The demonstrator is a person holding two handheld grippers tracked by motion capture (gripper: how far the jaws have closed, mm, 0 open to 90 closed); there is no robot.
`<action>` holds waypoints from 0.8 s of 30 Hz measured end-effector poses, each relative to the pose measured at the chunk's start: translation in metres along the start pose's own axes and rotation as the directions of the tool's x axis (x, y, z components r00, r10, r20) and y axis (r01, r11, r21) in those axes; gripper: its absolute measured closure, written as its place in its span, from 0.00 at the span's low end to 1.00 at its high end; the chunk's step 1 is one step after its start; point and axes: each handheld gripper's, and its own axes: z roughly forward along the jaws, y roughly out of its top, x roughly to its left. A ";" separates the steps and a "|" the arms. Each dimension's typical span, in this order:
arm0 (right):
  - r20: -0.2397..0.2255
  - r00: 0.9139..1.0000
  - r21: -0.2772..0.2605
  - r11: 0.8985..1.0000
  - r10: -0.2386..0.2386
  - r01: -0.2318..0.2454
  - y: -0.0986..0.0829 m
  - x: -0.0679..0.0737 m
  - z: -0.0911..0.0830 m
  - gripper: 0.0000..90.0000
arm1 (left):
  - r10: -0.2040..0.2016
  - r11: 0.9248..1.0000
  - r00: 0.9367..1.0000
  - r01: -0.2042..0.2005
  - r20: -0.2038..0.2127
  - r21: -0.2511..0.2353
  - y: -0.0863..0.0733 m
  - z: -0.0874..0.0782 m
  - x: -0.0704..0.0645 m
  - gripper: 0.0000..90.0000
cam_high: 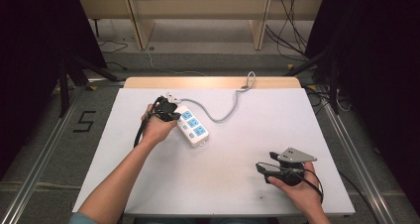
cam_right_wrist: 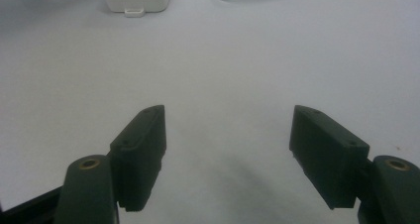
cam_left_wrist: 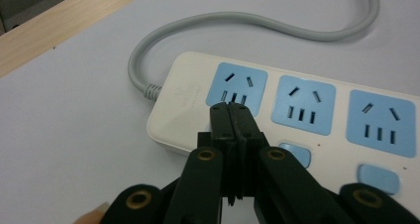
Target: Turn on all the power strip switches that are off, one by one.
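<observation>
While L gripper (cam_left_wrist: 232, 116) pinched, 1 strip (cam_left_wrist: 317, 130): 3 sockets

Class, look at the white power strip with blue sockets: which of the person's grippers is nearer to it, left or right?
Left. The left gripper, jaws closed, sits over the white power strip with blue sockets at its cord end. The right gripper, jaws open, rests well away, toward the table's near right.

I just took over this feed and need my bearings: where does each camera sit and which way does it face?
High view: above the person's side, looking forward and down at the table; both forearms show.
Left gripper view: rides the left gripper, jaws closed, facing the power strip.
Right gripper view: rides the right gripper, jaws apart, facing bare table.
All three share the strip.
</observation>
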 end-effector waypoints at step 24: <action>-0.001 1.000 0.004 1.000 0.002 -0.002 0.000 0.000 -0.001 0.36 | 0.012 0.999 1.000 -0.011 -0.002 0.044 0.007 0.014 0.000 1.00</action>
